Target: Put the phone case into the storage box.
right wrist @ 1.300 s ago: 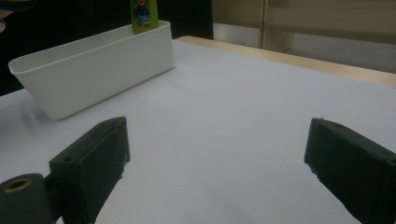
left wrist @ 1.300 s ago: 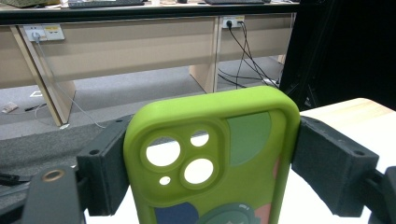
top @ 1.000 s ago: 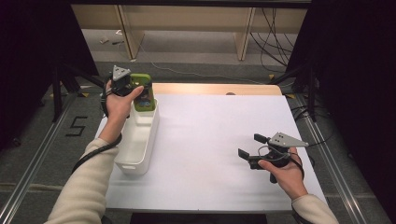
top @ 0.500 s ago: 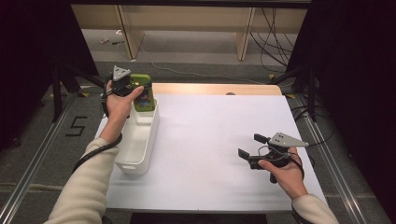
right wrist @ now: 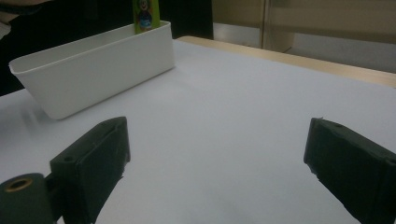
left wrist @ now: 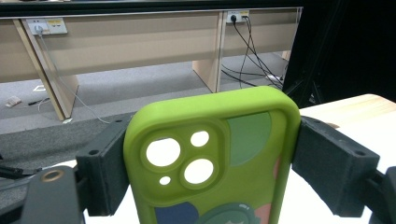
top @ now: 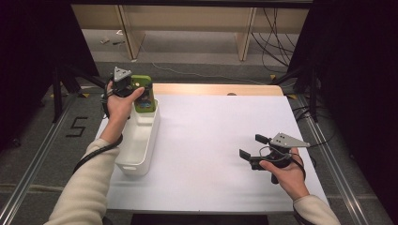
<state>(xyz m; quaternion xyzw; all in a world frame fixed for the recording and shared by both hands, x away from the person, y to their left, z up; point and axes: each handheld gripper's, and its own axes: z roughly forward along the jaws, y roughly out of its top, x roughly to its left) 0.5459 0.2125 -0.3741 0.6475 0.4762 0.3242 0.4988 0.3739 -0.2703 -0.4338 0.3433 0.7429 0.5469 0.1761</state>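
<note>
Nothing has shifted — left gripper clamps the glossy green phone case above the white tub, right gripper gaping over the counter.

- The left gripper, clamped on the green phone case, has drifted a touch toward 6 o'clock in the high view, the case's lower end now slightly nearer the far end of the white bin.
- Any other shift is too slight to tell.
</note>
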